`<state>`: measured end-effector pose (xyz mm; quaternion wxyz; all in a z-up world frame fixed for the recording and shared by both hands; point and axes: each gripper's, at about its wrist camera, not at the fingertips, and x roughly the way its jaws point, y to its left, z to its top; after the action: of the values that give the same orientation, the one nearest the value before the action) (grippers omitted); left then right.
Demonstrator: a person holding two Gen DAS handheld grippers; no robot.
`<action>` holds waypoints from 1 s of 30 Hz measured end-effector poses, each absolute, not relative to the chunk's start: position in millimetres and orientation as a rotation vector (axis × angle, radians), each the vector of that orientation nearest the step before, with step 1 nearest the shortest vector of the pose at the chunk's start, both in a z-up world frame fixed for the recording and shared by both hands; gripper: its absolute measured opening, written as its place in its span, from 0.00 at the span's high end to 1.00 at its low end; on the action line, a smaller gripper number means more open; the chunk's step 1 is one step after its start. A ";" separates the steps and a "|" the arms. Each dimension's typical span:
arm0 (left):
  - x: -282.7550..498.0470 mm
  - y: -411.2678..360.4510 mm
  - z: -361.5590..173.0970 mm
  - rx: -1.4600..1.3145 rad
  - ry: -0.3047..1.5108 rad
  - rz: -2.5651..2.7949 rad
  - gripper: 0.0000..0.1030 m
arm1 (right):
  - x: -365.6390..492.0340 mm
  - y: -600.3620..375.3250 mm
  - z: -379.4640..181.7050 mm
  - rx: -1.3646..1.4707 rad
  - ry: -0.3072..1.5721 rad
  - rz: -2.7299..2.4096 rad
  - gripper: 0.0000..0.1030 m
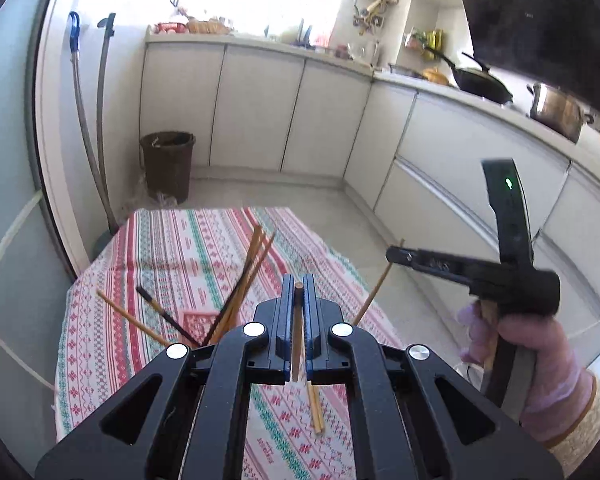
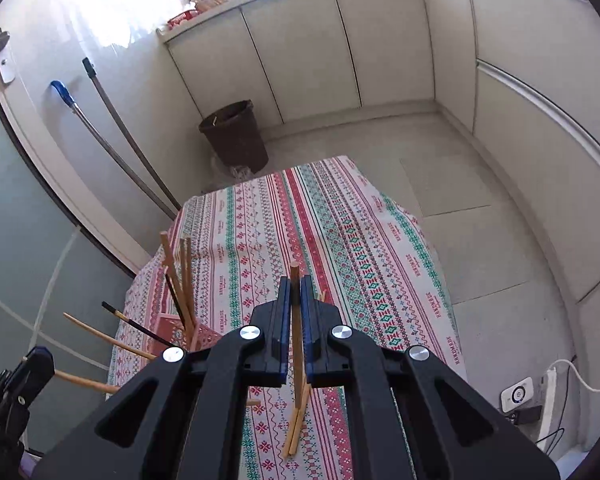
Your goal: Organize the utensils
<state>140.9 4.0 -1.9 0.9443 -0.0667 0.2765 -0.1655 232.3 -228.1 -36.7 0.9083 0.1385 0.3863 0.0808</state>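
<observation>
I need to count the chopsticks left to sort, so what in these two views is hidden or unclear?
- Red holder: in both views the gripper body covers most of it.
- Chopsticks on the tablecloth: their upper ends run behind the right gripper.
- Chopstick held by the left gripper: lower end hidden.
- Right gripper's chopstick in the left view: motion-blurred.

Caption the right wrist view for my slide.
Right claw shut on a wooden chopstick above the patterned tablecloth.

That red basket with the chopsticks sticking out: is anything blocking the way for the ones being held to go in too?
Nothing visible blocks it. The red plastic basket sits on the striped tablecloth just left of both tools; only the wooden chopsticks already inside lean out, so new ones must slip between them.
</observation>
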 end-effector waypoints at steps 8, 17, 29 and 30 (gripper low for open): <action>152.2 32.1 54.4 -0.219 0.451 -0.281 0.97 | 222.7 -230.4 36.6 0.328 0.647 0.232 0.95; 153.9 64.9 71.1 -0.277 0.387 -0.208 0.97 | 210.6 -228.8 86.0 0.368 0.535 0.330 0.95; 183.8 72.3 49.8 -0.259 0.438 -0.097 0.97 | 209.5 -201.2 80.3 0.337 0.561 0.413 0.95; 185.5 72.7 47.8 -0.257 0.443 -0.093 0.97 | 209.5 -199.1 79.2 0.333 0.565 0.413 0.95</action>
<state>185.5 72.7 47.8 0.9663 -0.1272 0.2190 -0.0461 209.5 -199.1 79.2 0.9258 0.1622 0.2756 0.2016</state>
